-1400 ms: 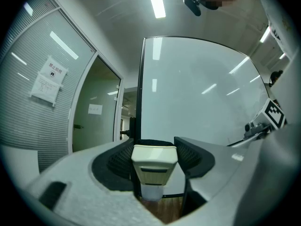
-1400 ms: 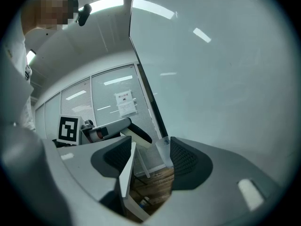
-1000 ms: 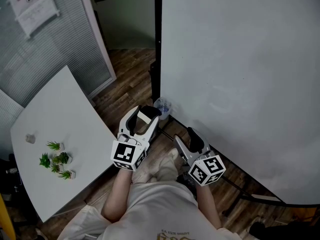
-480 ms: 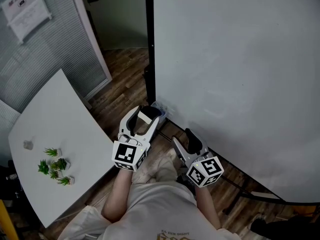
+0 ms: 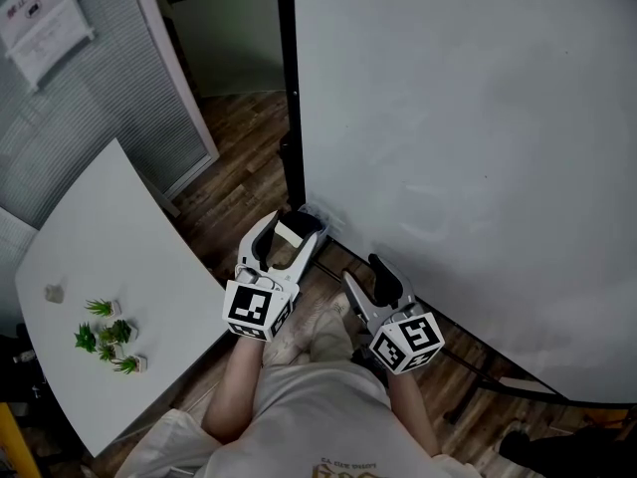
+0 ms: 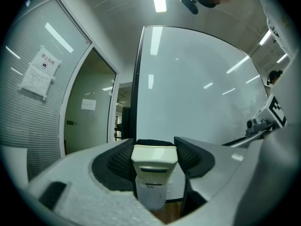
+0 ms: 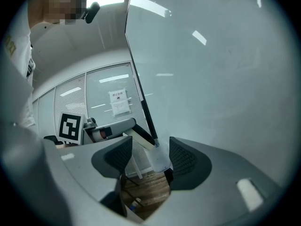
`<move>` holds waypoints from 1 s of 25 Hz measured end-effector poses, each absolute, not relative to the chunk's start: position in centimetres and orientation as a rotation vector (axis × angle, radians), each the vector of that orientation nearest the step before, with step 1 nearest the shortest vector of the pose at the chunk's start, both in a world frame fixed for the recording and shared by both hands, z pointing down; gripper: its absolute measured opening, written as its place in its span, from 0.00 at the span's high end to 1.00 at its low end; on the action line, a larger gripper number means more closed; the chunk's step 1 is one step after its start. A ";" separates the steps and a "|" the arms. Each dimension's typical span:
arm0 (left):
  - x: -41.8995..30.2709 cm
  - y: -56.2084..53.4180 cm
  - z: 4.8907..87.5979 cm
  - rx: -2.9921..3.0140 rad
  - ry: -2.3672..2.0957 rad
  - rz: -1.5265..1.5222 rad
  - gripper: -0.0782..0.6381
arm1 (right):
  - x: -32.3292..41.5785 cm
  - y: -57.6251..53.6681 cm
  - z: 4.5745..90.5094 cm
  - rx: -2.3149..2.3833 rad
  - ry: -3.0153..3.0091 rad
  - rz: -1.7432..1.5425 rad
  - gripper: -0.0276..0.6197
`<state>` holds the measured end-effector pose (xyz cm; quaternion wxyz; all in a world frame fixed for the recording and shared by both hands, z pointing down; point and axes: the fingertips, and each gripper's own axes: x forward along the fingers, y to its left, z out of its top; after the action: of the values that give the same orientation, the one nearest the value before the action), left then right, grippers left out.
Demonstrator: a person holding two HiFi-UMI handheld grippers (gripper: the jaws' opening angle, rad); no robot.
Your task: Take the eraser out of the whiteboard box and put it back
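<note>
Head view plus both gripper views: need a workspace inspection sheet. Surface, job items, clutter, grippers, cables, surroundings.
Surface: white table at the person's left; wooden floor underfoot.
Job's things: eraser is right at the whiteboard box, by the lower corner of the whiteboard; cannot tell whether it is partly inside.
Clutter: small green plants and a small grey object on the table.
Grippers: left gripper shut on the eraser; right gripper open, nothing held.
Cables: nothing seen.
Surroundings: glass partition with blinds, posted sheets, doorway beyond.
</note>
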<state>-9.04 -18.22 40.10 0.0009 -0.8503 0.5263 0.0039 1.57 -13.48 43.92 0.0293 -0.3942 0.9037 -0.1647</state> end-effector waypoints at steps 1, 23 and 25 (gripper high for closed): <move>-9.0 -18.3 40.2 -2.673 1.653 0.009 0.52 | 1.6 -13.5 44.0 -1.219 2.790 -0.506 0.57; -9.0 -19.9 42.6 -2.715 1.681 -0.043 0.52 | 1.6 -14.5 45.2 -1.226 2.798 -0.551 0.57; -9.0 -20.0 42.8 -2.719 1.680 -0.047 0.52 | 1.6 -14.6 45.4 -1.228 2.797 -0.557 0.57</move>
<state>-8.95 -20.04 42.80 -0.0274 -0.8504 0.5253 -0.0146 1.61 -14.59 45.37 0.0183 -0.3953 0.9007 -0.1793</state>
